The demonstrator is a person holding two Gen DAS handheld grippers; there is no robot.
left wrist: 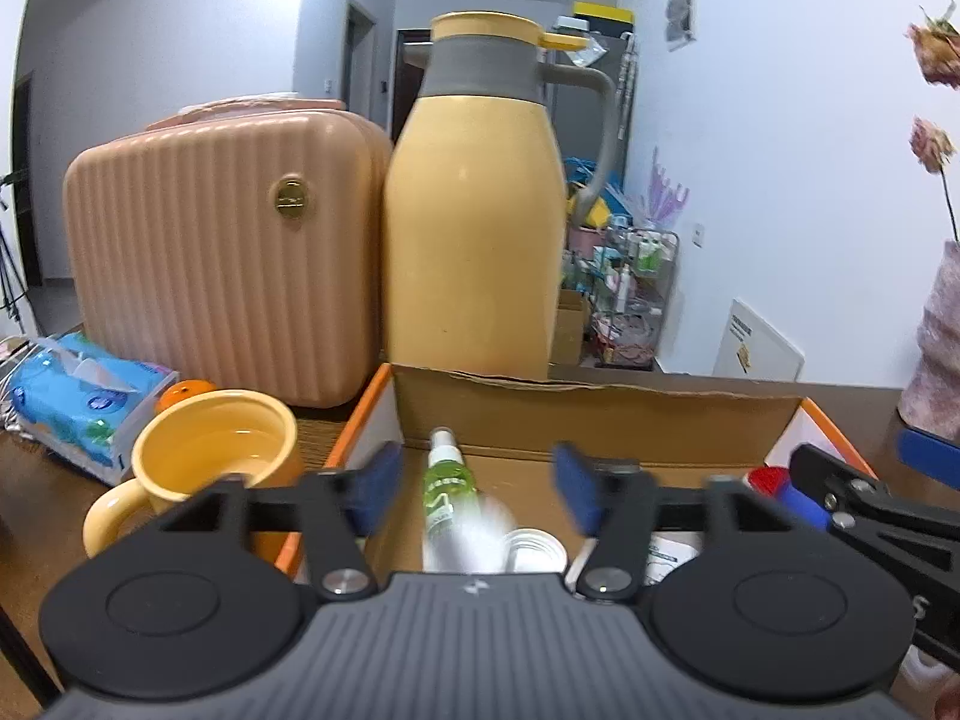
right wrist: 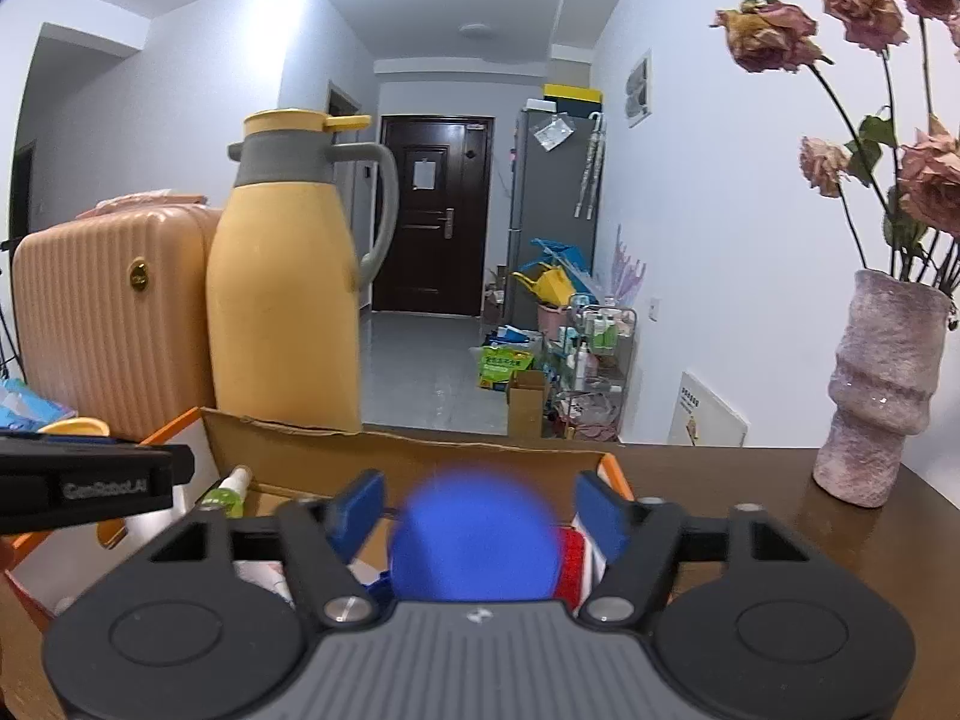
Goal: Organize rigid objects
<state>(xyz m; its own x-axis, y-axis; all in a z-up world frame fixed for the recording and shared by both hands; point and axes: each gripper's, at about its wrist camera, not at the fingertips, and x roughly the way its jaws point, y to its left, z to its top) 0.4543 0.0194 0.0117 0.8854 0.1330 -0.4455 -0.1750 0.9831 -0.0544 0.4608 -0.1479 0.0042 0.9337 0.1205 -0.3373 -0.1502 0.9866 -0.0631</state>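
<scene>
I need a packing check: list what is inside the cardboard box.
Inside the cardboard box: a spray bottle with a green label, a white cap, a blue object, something red, and printed paper. The grippers cover the near part of the box.

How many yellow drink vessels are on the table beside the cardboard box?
2. The tall yellow jug stands behind the cardboard box, next to the pink case. The yellow mug sits left of the box. More may be hidden.
</scene>
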